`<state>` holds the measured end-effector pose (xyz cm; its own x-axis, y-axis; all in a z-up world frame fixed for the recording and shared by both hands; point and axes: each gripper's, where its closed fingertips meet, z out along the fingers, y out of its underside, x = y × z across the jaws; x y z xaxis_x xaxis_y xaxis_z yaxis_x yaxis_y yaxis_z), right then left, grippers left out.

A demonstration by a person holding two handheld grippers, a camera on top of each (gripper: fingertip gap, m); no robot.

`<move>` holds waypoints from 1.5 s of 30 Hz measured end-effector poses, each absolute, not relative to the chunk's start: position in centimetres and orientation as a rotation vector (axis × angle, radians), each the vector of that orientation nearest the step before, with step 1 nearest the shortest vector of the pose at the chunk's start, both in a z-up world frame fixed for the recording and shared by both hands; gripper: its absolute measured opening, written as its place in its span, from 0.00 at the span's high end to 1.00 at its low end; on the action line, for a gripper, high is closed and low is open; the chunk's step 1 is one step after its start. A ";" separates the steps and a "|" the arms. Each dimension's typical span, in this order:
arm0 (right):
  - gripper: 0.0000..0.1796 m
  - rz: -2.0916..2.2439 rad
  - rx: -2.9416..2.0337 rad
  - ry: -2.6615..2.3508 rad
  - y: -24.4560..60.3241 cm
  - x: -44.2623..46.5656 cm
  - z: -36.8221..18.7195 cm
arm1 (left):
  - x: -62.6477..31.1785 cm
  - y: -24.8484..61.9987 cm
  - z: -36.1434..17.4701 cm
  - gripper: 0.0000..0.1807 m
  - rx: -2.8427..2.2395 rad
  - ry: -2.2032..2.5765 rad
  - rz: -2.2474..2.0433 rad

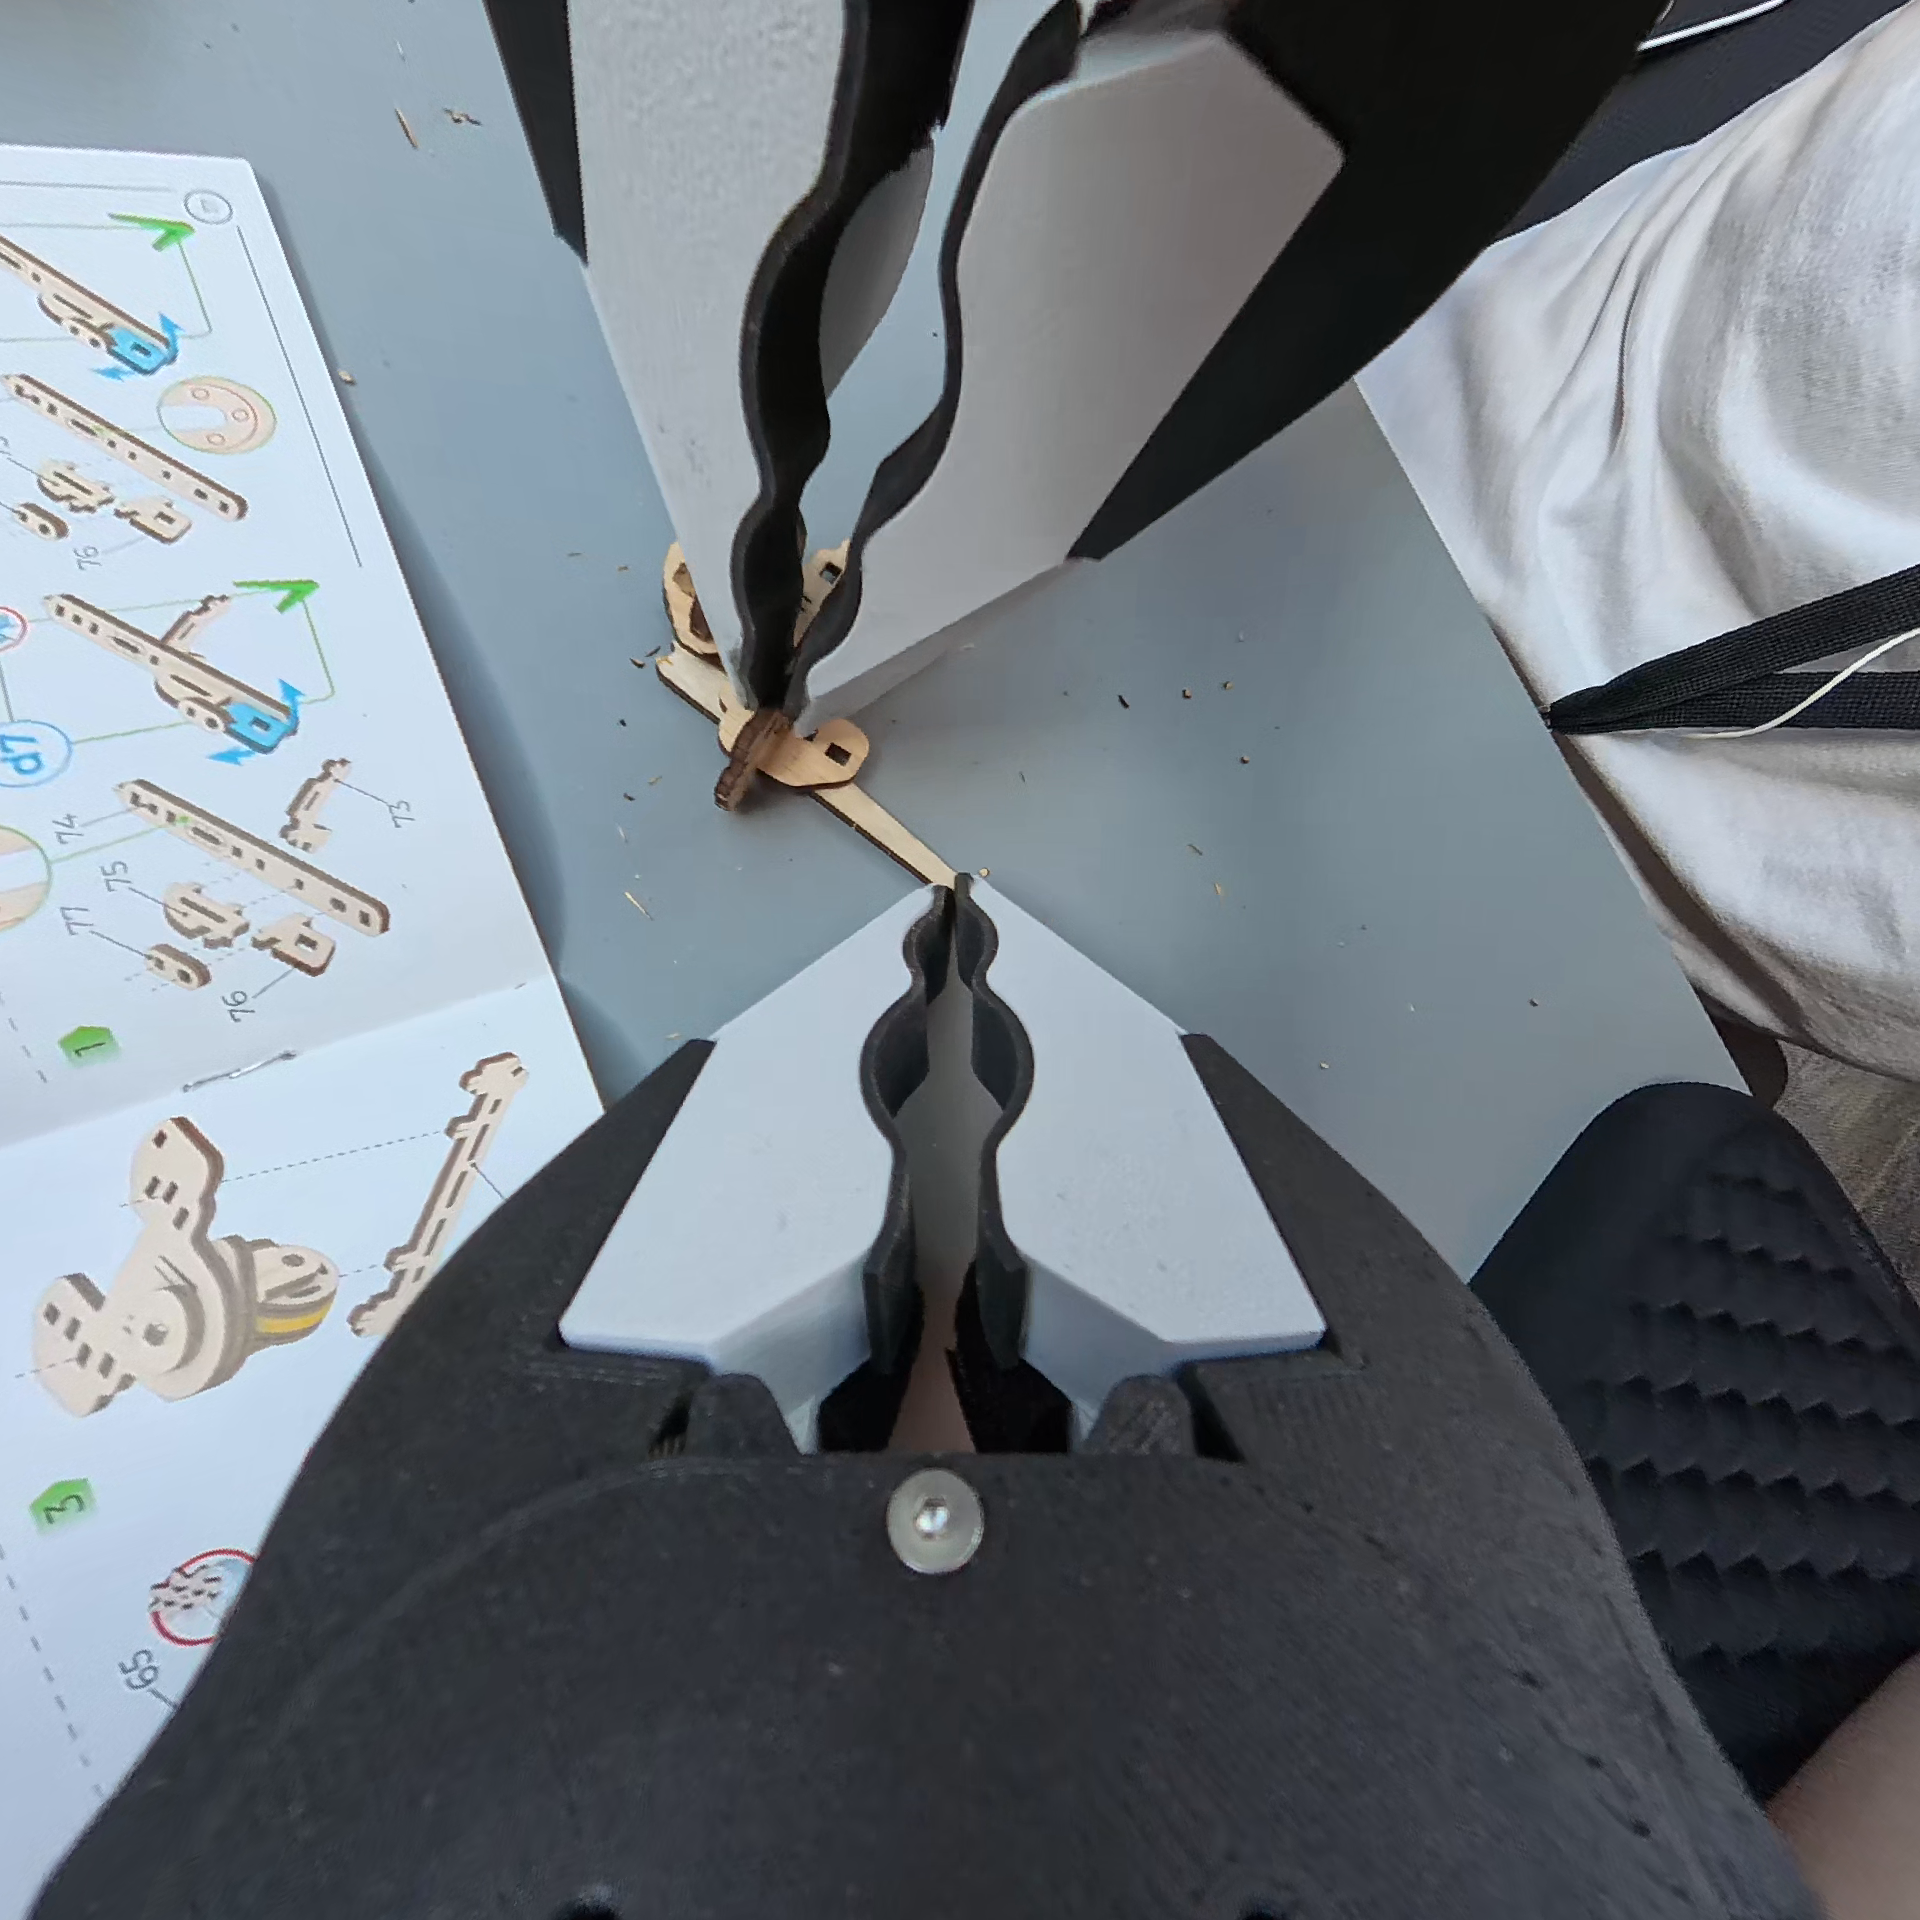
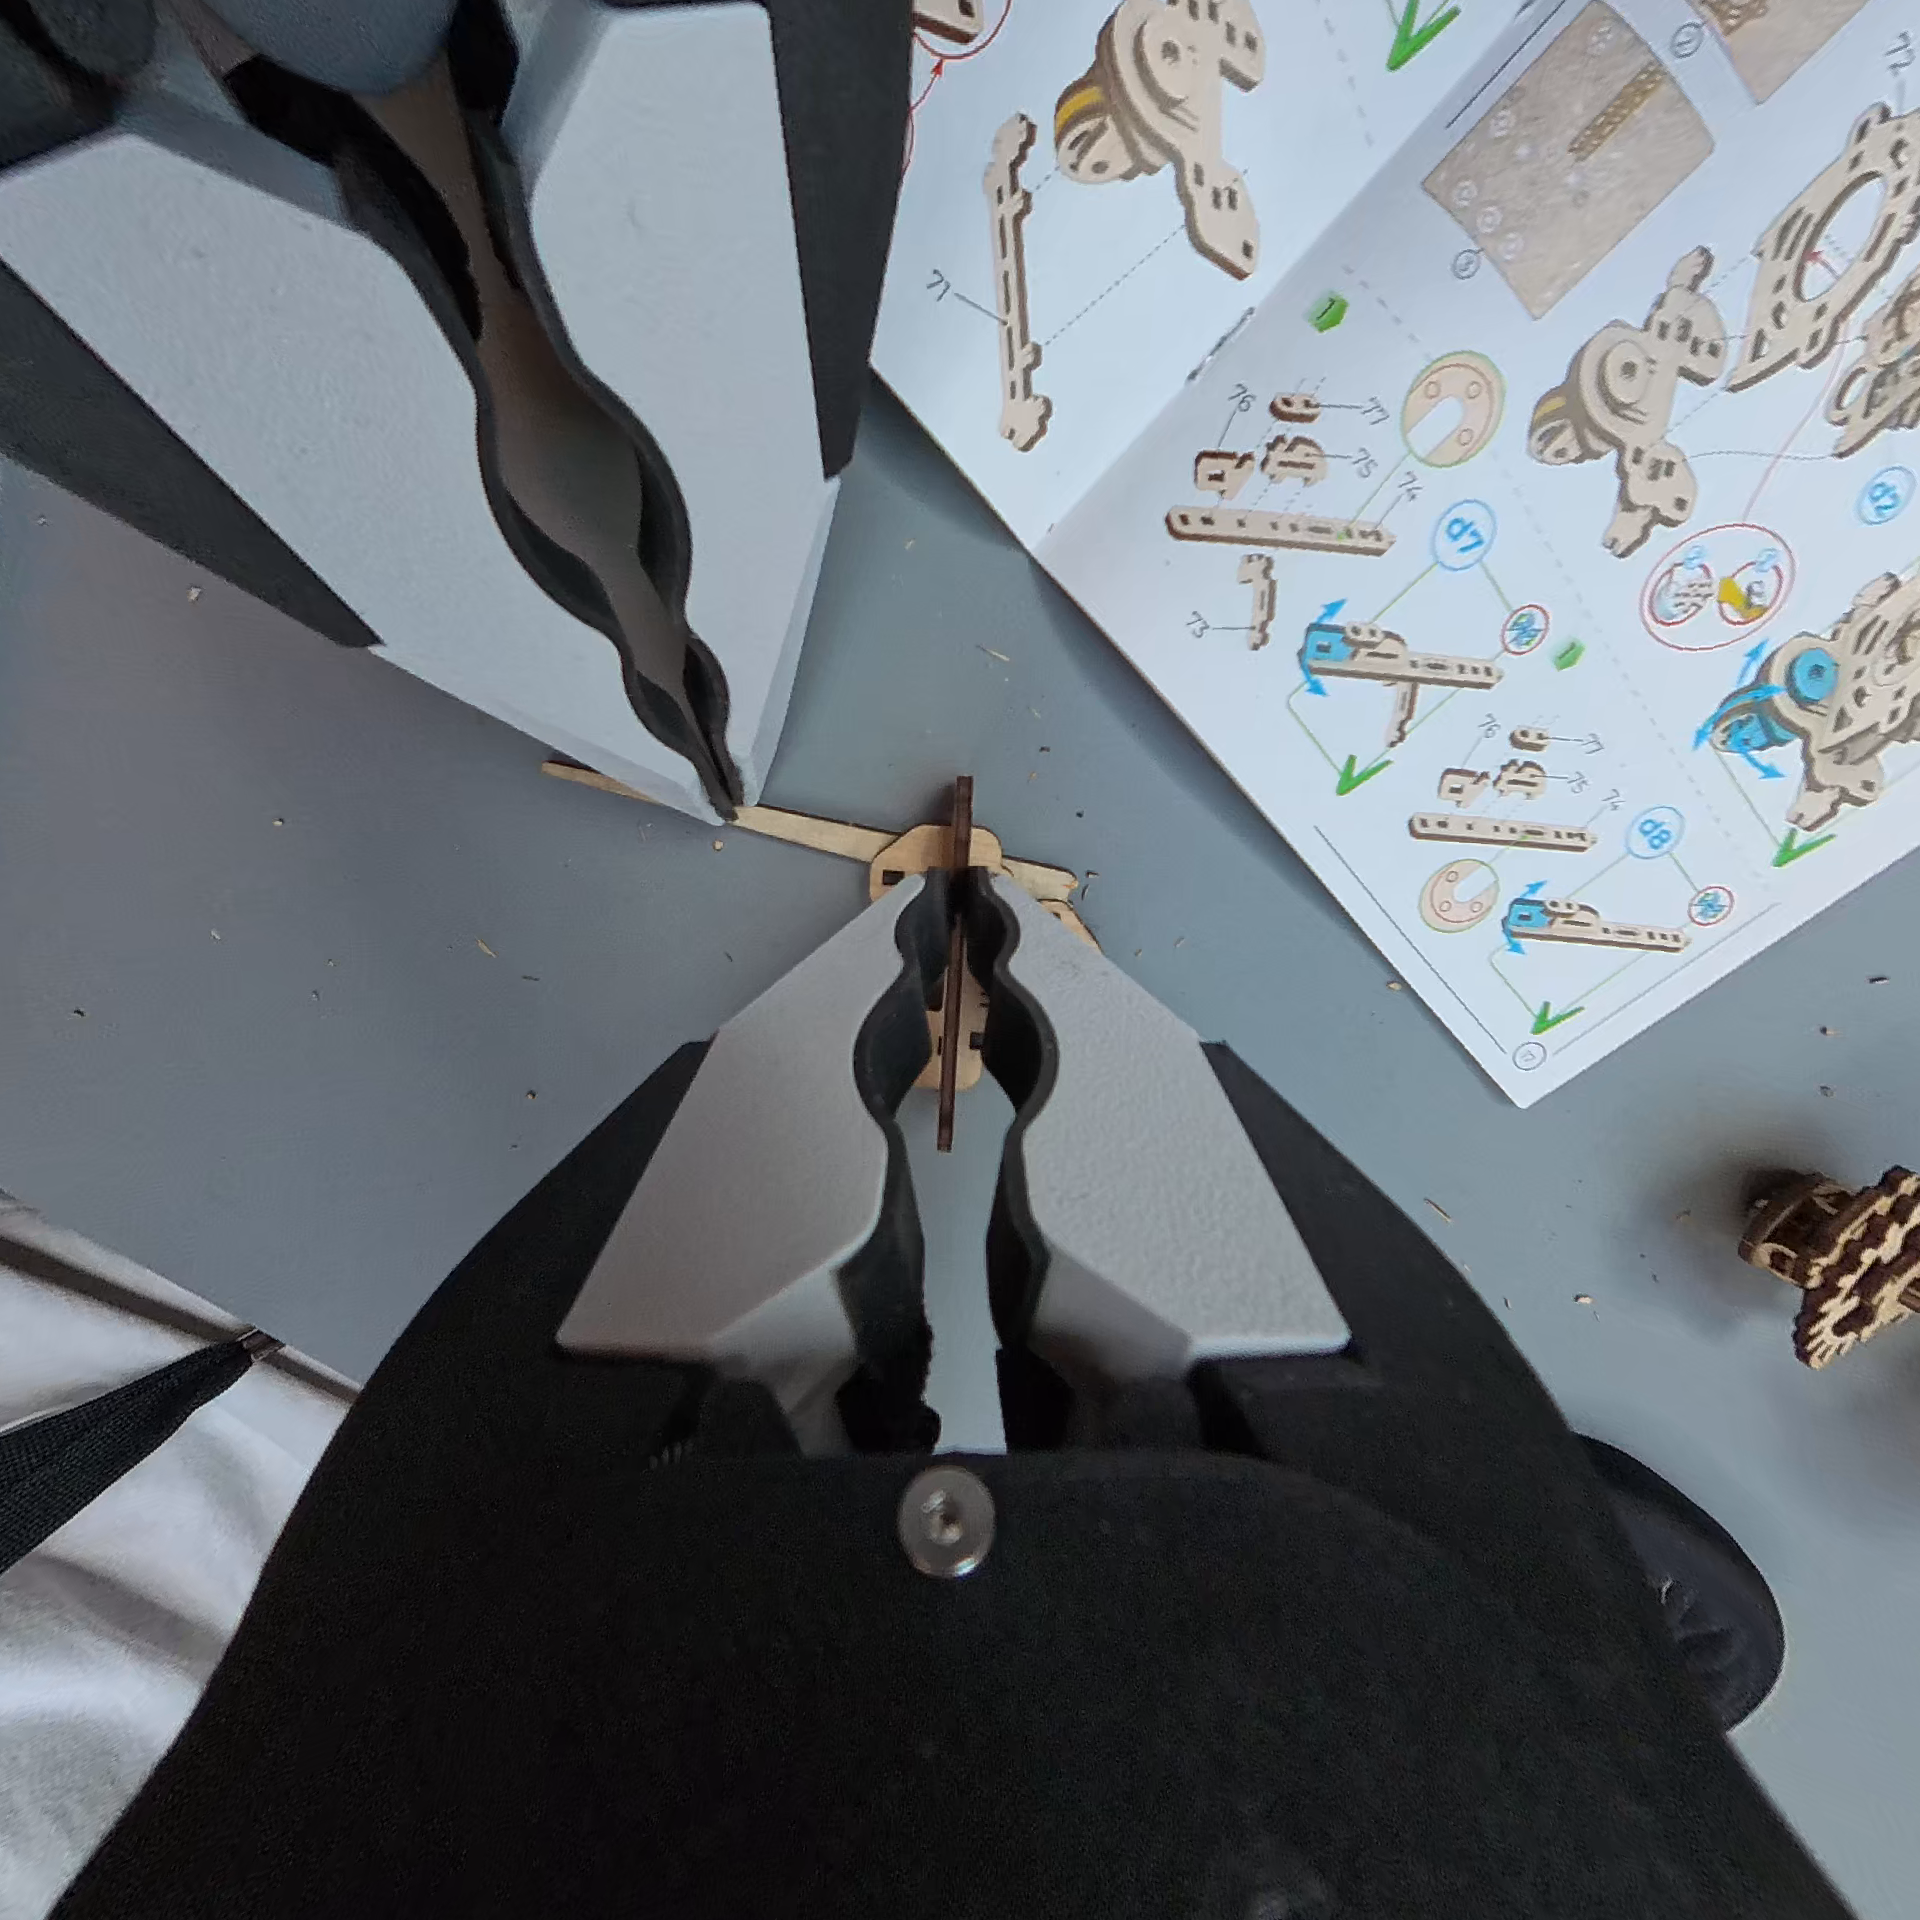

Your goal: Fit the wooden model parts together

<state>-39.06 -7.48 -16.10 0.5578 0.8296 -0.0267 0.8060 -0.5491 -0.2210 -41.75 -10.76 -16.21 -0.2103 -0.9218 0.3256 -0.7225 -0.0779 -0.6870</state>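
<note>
A thin wooden strip (image 1: 894,836) lies on the grey table (image 1: 1195,831). My left gripper (image 1: 954,891) is shut on its near end. In the right wrist view the left gripper (image 2: 722,805) comes in from the upper left and pinches the strip (image 2: 810,826). My right gripper (image 2: 951,883) is shut on a small flat wooden piece (image 2: 954,821), held edge-on across the strip. In the left wrist view the right gripper (image 1: 774,707) reaches down from the top with that piece (image 1: 743,764). A small slotted wooden tab (image 1: 831,750) sits on the strip at the same spot.
An open instruction booklet (image 1: 208,727) lies left of the work, and it also shows in the right wrist view (image 2: 1455,520). An assembled wooden gear part (image 2: 1839,1268) sits at the right. A person's white shirt (image 1: 1662,520) is close by. Wood chips dot the table. Some 4 centimetres of space lies between my two pairs of fingers.
</note>
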 end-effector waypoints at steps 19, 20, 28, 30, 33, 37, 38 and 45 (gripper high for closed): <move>0.89 0.216 -2.601 -1.342 -6.6 -38.6 -15.2 | -41.8 -10.8 -16.2 1.00 -1.782 1.939 -1.198; 0.89 0.228 -2.602 -1.325 -6.4 -38.7 -15.1 | -41.8 -10.8 -16.2 1.00 -1.782 1.940 -1.197; 0.98 0.173 -2.621 -1.326 -6.2 -38.3 -15.6 | -41.8 -10.8 -16.2 1.00 -1.780 1.942 -1.196; 0.98 0.155 -2.617 -1.332 -6.1 -38.3 -15.7 | -41.8 -10.8 -16.2 1.00 -1.780 1.942 -1.196; 0.99 0.153 -2.635 -1.348 -6.3 -38.2 -15.8 | -41.8 -10.8 -16.2 1.00 -1.779 1.943 -1.196; 0.99 0.127 -2.659 -1.429 -7.3 -37.8 -15.8 | -41.8 -10.8 -16.2 1.00 -1.779 1.944 -1.204; 0.99 0.092 -2.647 -1.433 -7.0 -37.7 -15.7 | -41.8 -10.8 -16.2 1.00 -1.780 1.943 -1.205; 0.99 0.172 -2.581 -1.445 -7.4 -38.9 -14.4 | -41.8 -10.8 -16.2 1.00 -1.782 1.942 -1.207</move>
